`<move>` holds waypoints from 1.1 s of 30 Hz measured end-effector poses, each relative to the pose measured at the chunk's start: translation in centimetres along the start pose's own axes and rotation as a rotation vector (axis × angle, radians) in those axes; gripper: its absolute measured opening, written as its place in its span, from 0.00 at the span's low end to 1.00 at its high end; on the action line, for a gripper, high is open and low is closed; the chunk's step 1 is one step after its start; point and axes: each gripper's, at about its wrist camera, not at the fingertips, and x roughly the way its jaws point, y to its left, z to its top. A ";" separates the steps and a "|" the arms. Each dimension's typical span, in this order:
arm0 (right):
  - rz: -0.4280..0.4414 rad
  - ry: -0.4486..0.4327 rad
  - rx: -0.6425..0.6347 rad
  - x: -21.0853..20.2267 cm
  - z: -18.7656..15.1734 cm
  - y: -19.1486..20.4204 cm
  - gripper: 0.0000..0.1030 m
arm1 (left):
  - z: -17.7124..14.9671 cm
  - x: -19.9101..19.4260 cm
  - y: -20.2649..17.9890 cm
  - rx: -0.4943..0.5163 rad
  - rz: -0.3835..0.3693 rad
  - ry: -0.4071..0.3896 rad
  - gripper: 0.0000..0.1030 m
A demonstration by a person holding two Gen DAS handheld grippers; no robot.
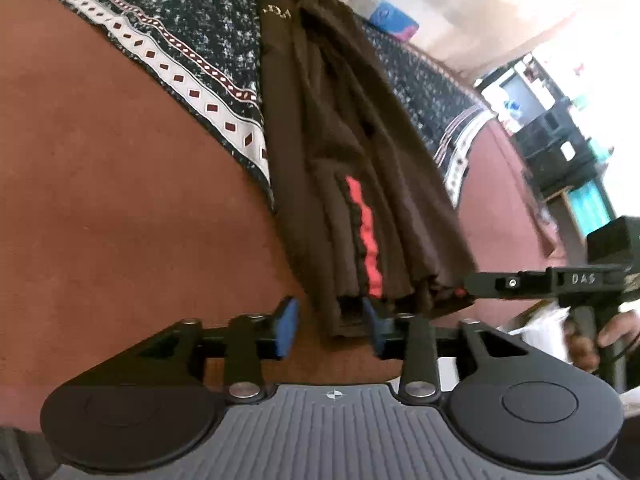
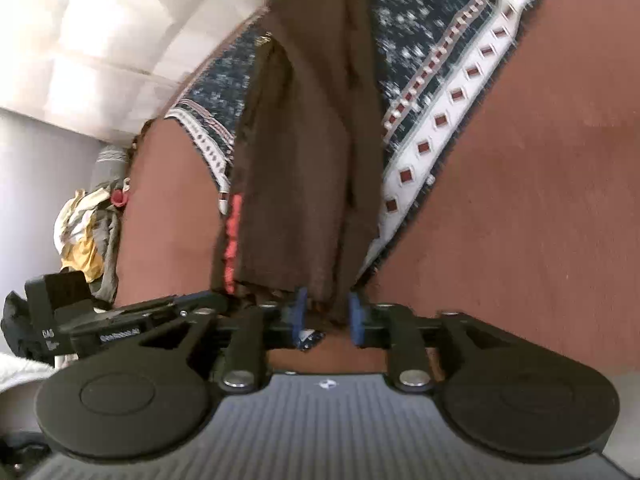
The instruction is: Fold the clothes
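Observation:
A dark brown garment [image 1: 340, 168] with a red stripe [image 1: 366, 236] lies in long folds over a patterned blanket [image 1: 192, 40] on a rust-coloured bed surface [image 1: 120, 200]. My left gripper [image 1: 330, 330] is open at the garment's near hem; the fabric lies against its right pad while the left pad stands apart. In the right wrist view the same garment [image 2: 304, 168] runs away from me. My right gripper [image 2: 326, 316] is open, with the hem's edge between its blue pads. The right gripper [image 1: 468, 286] also shows from the side, at the hem's right corner.
A person's hand [image 1: 612, 330] holds the right gripper's handle. A heap of loose clothes [image 2: 88, 240] lies beyond the bed's left side. Dark shelves [image 1: 560, 144] stand at the right and a blue box [image 1: 392, 20] sits past the blanket. A white wall [image 2: 80, 40] rises behind.

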 end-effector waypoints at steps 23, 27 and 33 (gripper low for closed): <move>0.076 0.075 0.122 0.1 1.2 -2.2 0.14 | 1.1 0.9 1.3 -0.196 -0.091 0.004 0.06; 0.161 0.071 0.089 -2.0 3.1 -0.9 0.14 | 2.5 -1.1 0.1 -0.196 -0.125 -0.051 0.05; 0.295 0.037 0.046 -5.0 8.2 1.1 0.14 | 7.2 -4.3 -1.6 -0.217 -0.152 -0.213 0.00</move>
